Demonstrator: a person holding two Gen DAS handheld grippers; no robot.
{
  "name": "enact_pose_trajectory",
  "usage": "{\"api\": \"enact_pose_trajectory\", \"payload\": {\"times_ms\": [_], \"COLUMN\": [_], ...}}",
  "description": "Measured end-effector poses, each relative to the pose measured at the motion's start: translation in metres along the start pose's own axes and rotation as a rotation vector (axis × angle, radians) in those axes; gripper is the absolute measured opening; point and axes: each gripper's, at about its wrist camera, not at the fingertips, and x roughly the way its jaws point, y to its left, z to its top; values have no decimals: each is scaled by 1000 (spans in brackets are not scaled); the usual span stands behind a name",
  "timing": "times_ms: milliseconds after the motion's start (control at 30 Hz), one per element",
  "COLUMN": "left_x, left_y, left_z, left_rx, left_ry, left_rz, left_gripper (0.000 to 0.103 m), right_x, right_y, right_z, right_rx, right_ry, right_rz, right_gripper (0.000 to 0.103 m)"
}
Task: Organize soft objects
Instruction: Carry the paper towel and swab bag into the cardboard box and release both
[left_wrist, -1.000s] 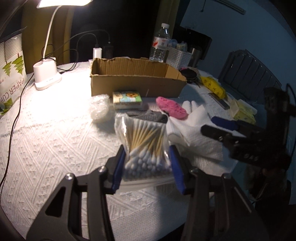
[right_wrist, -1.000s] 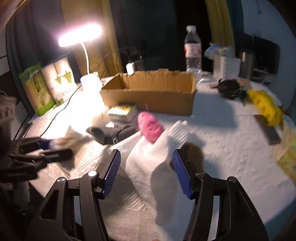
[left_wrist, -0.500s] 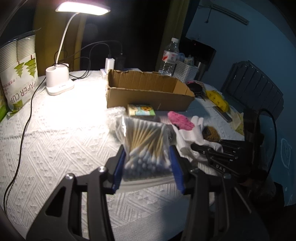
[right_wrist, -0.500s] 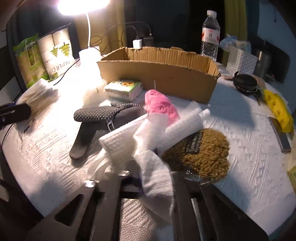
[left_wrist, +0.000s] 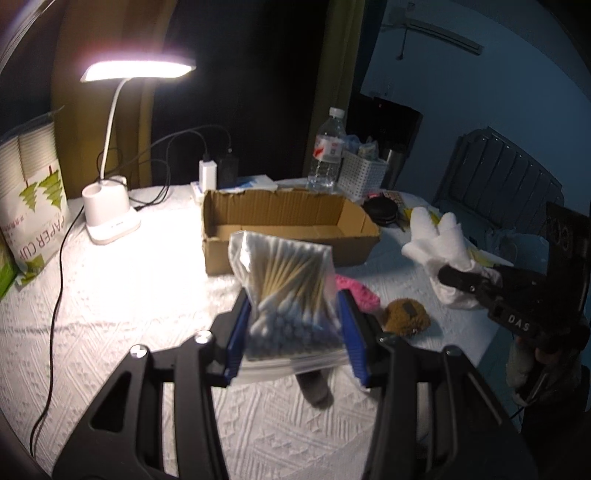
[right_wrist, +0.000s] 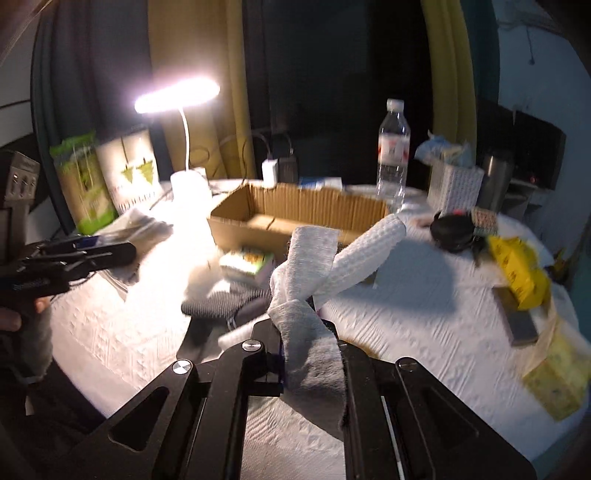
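1. Swabs bag (left_wrist: 291, 291) being pinched in left gripper (left_wrist: 293, 332) jaws, hanging above bench (left_wrist: 110, 314), likely heading for cardboard box (left_wrist: 288, 225).
2. White glove (right_wrist: 332, 266) being clamped in right gripper (right_wrist: 314, 354) jaws, lifted off bench, probably for boxing too.
3. Box sitting open, looking empty.

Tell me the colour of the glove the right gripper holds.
White glove, clearest in the left wrist view.

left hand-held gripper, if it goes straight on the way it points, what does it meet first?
Probably the cardboard box. The left hand-held gripper, shut on the cotton swab bag, points at its near wall, no nearer object showing in line. Depth is unclear; held high, it may pass over the rim.
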Motion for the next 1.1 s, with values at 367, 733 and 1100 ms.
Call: {"api": "enact_pose_trajectory", "payload": {"times_ms": [367, 733, 1100], "left_x": [27, 69, 132], "left_y": [-10, -19, -20], "left_z": [45, 81, 99], "left_rx": [47, 71, 67], "left_ry": [-48, -98, -76], "left_rz": [27, 34, 30], "left_gripper": [47, 47, 47], "right_x": [13, 48, 103], "right_y": [-25, -58, -82], "right_z": [38, 73, 92], "right_rx": [-31, -52, -54], "right_ry": [-65, -97, -67], "right_rz": [39, 66, 108], "right_gripper": [8, 8, 8]}}
